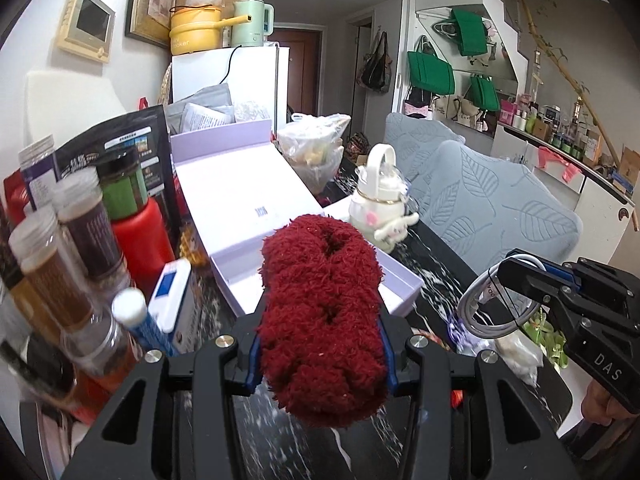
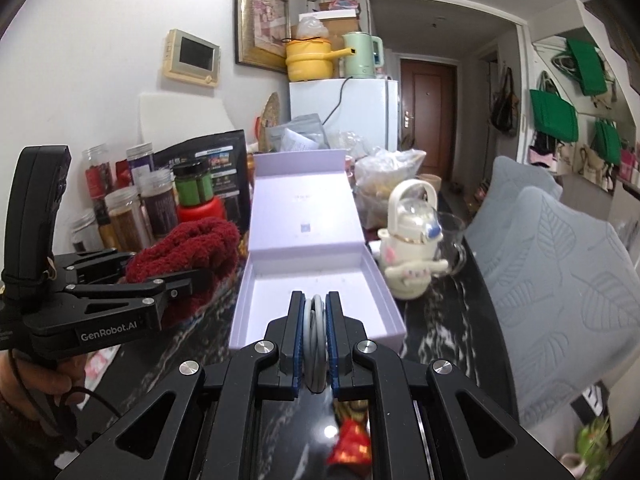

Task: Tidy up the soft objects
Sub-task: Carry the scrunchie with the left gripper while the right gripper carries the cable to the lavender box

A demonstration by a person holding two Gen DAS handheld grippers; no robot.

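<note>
Fuzz fills my view on the left: the left gripper (image 1: 322, 344) is pinching a dark red fluffy cloth (image 1: 322, 316), its blue pads pressed into both sides of the bundle, which bulges up and forward past the fingertips. My right gripper (image 2: 316, 344) has its jaws nearly together, clamped on a coiled grey-white cable (image 2: 316, 340) that stands on edge between the pads. Both tools hang above a dark marbled tabletop (image 2: 440, 320), side by side, the right one just off the left one's right flank, each gripped from below by a hand (image 2: 48, 376). Straight ahead of the right gripper, and just beyond the cloth from the left, an open lilac box (image 2: 320, 300) sits with its lid (image 2: 304, 208) folded back flat away from me; its tray looks bare inside. Right of the box stands a white bottle with a loop handle (image 2: 412, 240) and a plush figure on its front. Left of the left gripper I see a crowd of spice jars (image 1: 80, 220) and a red bottle (image 1: 140, 240). Farther off to the right are grey leaf-patterned cushions (image 1: 480, 192), and at the back a white fridge (image 2: 352, 112) carrying a yellow pot (image 2: 310, 60) and a pale green kettle (image 2: 362, 56).
</note>
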